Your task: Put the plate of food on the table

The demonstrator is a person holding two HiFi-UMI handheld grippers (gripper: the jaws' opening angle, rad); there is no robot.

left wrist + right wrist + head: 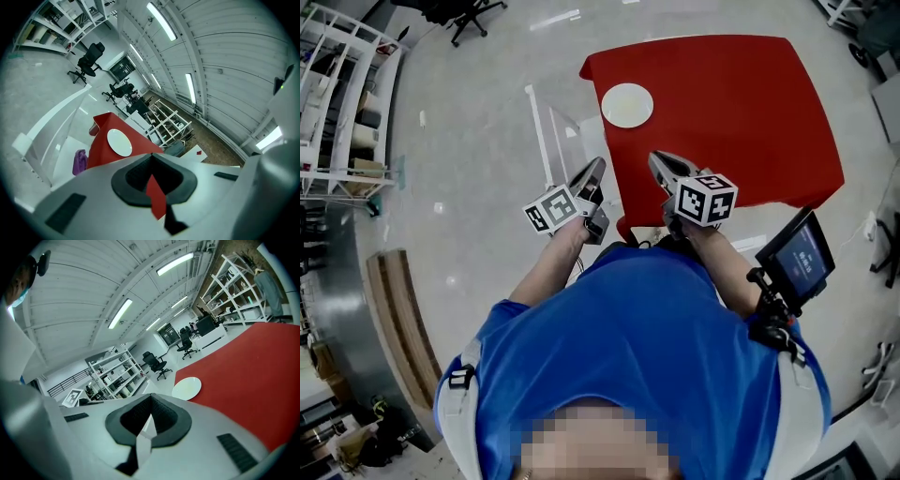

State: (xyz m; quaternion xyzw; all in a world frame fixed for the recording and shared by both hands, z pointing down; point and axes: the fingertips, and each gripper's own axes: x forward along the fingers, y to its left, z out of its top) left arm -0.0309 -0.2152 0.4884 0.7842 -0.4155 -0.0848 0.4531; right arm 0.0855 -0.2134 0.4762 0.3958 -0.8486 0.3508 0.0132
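- Standing at the upper left of the head view, a white shelving rack (337,84) holds boxes, and a black office chair (473,14) sits at the top edge over the grey floor
- Lower left in that view, a curved wooden bench (398,328) lies on the floor
- A white frame (548,131) stands just beside the left edge of the counter (741,112), with a purple thing (79,161) on its low shelf in the left gripper view
- The left gripper (598,167) is at centre frame, off the counter's near left corner; its own view shows the left gripper (151,154) with jaws narrowed until the tips meet, gripping nothing, only a sliver of red counter (101,150) showing through behind them
- The plate (627,105), round and plain white, lies flat on the red counter near its far left corner, well apart from both grippers; it appears again left of centre in the left gripper view (119,142) and at mid frame in the right gripper view (186,388)
- The right gripper (656,159) hovers over the near edge of the counter, right of the left one; its jaws (151,395) are likewise drawn together on nothing, with the counter (253,376) spreading to the right
- The person's blue shirt (647,347) fills the lower centre
- A small dark screen (797,258) on a black mount sits at the right, beside the person's right arm
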